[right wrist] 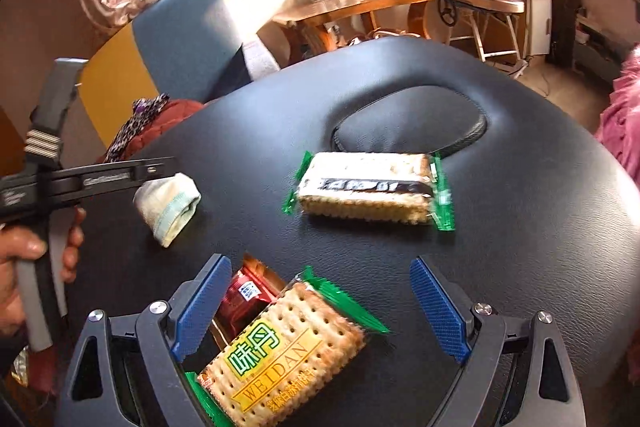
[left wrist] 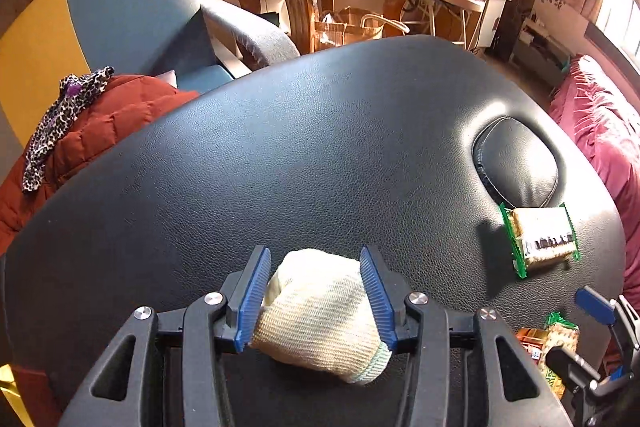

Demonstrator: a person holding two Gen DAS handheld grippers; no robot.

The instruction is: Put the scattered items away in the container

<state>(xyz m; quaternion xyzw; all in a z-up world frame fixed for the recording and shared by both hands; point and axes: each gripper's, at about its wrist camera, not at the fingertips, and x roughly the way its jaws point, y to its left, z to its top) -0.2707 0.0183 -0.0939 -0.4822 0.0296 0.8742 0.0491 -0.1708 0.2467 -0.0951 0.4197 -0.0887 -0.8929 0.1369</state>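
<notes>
Both our tongs straddle items. Our left gripper [left wrist: 316,301] presses the rolled sock [left wrist: 320,311]; our right gripper [right wrist: 320,311] stands wide around the cracker packet [right wrist: 280,355], its length running between the jaws, untouched.

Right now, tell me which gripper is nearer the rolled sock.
Left. The left gripper has the rolled sock between its fingers; the right gripper hangs apart, over a cracker pack.

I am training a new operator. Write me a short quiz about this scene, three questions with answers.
1. True or false: the sock sits between the jaws of the left gripper.
2. How many cracker packs are on the table?
3. What lies partly under the nearer pack? A: red packet. B: sock. C: spoon.
Key: 1 true; 2 two; 3 A.
</notes>
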